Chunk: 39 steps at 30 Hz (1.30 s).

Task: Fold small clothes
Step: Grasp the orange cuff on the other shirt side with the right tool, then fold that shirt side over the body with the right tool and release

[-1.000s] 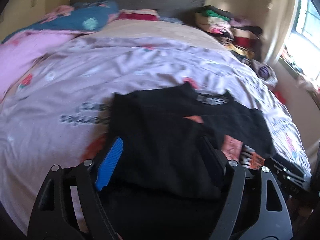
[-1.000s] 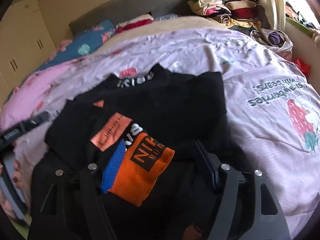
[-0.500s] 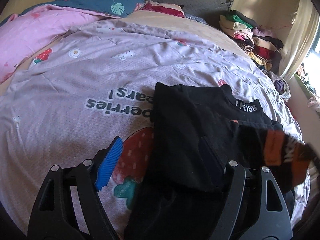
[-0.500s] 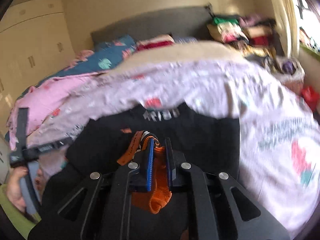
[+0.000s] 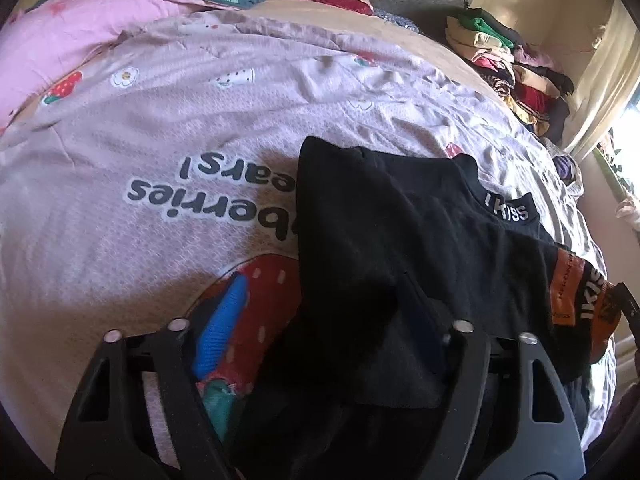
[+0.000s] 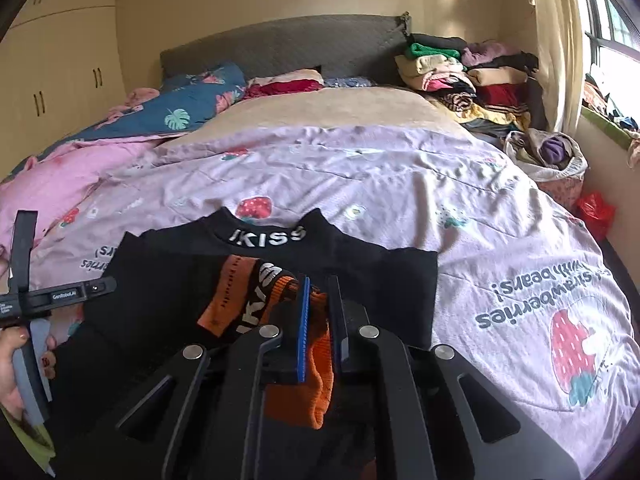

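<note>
Black knit top: small black top [image 6: 280, 280] with white lettered collar lies flat on the lilac strawberry-print bedcover [image 6: 400, 184].
Orange cuff: sleeve's orange ribbed cuff [image 6: 304, 380] pinched in right tool [image 6: 318, 292], apparently for folding inward.
Left tool: left tool [image 5: 324, 316] spread wide, straddling the top's edge, gripping nothing.

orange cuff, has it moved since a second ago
Yes. The orange cuff lay flat low on the black top; now the right tool holds it pinched, lifted up toward the IKISS collar.
</note>
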Motion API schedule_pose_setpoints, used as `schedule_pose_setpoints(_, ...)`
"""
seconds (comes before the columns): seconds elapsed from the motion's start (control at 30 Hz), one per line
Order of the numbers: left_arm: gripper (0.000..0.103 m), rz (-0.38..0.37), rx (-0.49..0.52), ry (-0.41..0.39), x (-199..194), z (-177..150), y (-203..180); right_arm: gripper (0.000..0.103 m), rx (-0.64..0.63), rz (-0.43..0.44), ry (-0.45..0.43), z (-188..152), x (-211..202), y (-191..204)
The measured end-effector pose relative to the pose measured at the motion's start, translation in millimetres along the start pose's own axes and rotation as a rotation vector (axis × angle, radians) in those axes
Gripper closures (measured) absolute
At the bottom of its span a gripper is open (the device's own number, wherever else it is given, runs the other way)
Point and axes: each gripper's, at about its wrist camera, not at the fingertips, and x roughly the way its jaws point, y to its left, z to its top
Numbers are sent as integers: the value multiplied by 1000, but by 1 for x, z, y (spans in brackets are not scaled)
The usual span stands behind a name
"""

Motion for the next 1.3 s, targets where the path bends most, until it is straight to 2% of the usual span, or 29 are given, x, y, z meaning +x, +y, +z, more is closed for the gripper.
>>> schedule_pose_setpoints(0.27,55,-7,44,-2,-1,-5,-9,95,-7,-72,57,-11,15,-4)
schedule_pose_setpoints(0.43,55,3,62,-11,-2,-5,-14,94,4,-76,87,-14,21,-5)
schedule_pose_setpoints(0.53,55,8,73,-51,-15,-4,-17,88,-6,-95,78,-13,17,-5)
schedule_pose_setpoints(0.63,55,13,93,-94,-29,-3,-23,87,-16,-99,63,-11,11,-4)
schedule_pose_setpoints(0.77,55,-6,128,-120,-42,-2,-35,84,-19,-42,59,-10,5,1)
schedule_pose_setpoints(0.87,55,-47,156,-99,-42,-5,-48,82,-22,16,67,-10,4,8)
schedule_pose_setpoints(0.9,57,-64,170,-84,-40,-7,-53,81,-21,46,74,-11,3,11)
schedule_pose_setpoints(0.97,73,-87,189,-58,-35,-11,-60,80,-30,75,82,-12,2,19)
schedule_pose_setpoints(1.0,74,-104,191,-34,-30,-14,-62,80,-39,91,85,-12,2,23)
schedule_pose_setpoints(1.07,74,-125,184,14,-20,-19,-62,79,-54,116,93,-14,2,30)
schedule_pose_setpoints(1.13,74,-104,194,37,-13,-25,-61,78,-67,146,99,-15,3,37)
schedule_pose_setpoints(1.3,74,-123,176,50,-9,-30,-53,75,-103,190,121,-21,7,57)
